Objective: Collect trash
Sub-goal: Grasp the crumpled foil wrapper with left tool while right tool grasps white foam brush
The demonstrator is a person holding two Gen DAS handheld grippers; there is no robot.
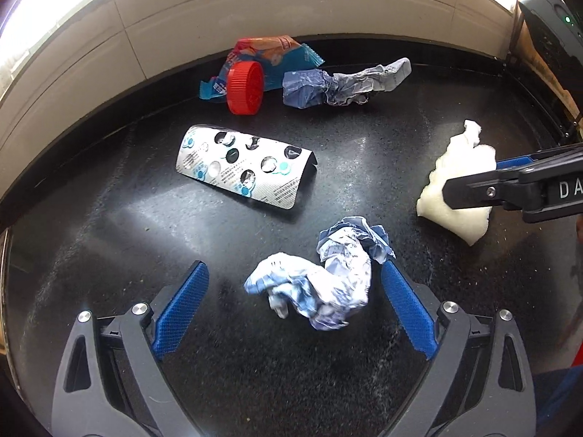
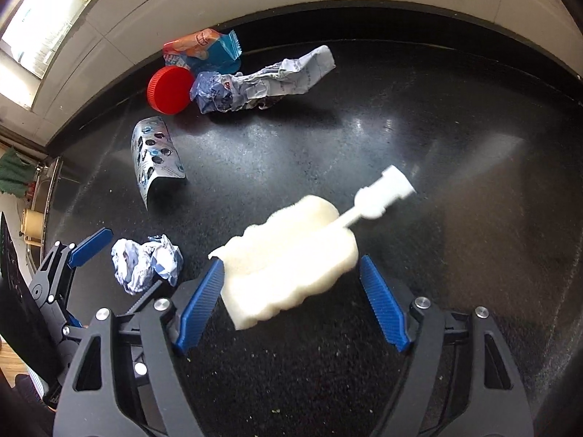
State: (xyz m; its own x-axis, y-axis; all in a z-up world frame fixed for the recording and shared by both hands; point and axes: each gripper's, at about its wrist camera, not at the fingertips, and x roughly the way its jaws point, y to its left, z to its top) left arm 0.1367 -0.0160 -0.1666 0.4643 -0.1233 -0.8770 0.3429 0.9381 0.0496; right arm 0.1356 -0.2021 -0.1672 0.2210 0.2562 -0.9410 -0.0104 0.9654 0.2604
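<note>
Trash lies on a black counter [image 1: 382, 138]. My left gripper [image 1: 293, 273] is open around a crumpled blue-white paper ball [image 1: 320, 284], which also shows in the right wrist view [image 2: 147, 262]. My right gripper [image 2: 291, 273] is open around a white sponge brush [image 2: 288, 258] with a white plastic stem [image 2: 382, 193]; the sponge also shows in the left wrist view [image 1: 455, 182]. Farther back lie an empty pill blister pack [image 1: 244, 167], a red bottle cap [image 1: 245, 87], a crumpled paper strip [image 1: 346, 83] and a blue-orange snack wrapper [image 1: 266, 54].
A pale tiled wall [image 1: 291, 7] runs behind the counter. A dark device [image 1: 554, 29] with a green light stands at the far right. A metal rack [image 2: 47, 189] and green cloth [image 2: 14, 174] sit off the counter's left end.
</note>
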